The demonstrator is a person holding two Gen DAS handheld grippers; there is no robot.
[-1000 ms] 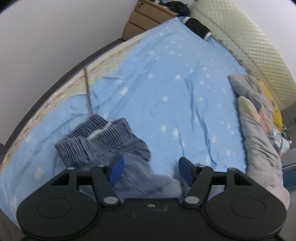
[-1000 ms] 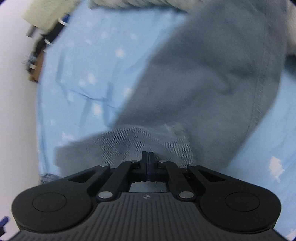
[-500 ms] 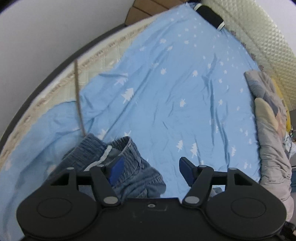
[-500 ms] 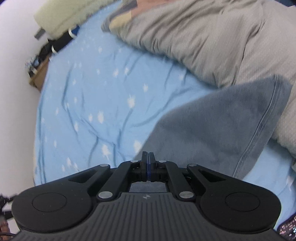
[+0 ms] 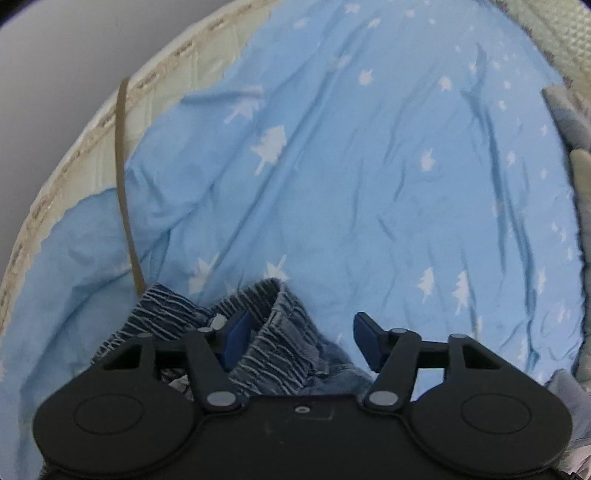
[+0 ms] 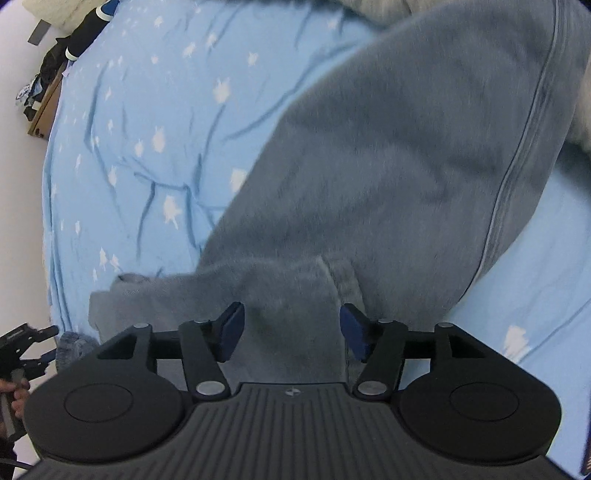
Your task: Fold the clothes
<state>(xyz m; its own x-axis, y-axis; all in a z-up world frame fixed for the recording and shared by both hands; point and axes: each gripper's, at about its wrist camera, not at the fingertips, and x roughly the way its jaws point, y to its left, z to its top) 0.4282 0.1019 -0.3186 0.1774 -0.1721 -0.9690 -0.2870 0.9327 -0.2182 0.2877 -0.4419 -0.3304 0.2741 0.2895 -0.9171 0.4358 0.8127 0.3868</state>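
Left gripper [image 5: 301, 341] fingers apart over ribbed elastic denim waistband [image 5: 273, 332]; right gripper [image 6: 290, 332] apart above soft jeans leg [image 6: 406, 166]

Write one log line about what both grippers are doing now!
left gripper: open, over jeans | right gripper: open, over jeans | bed

Blue tree-print sheet [image 5: 369, 192]; grey quilt [image 5: 565, 114] alongside; brown strap [image 5: 123, 177] across mattress edge [image 5: 110, 122]

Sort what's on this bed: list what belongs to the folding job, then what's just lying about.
Job:
jeans
elastic waistband
left gripper
right gripper

Lying about:
blue sheet
grey quilt
brown strap
black roll
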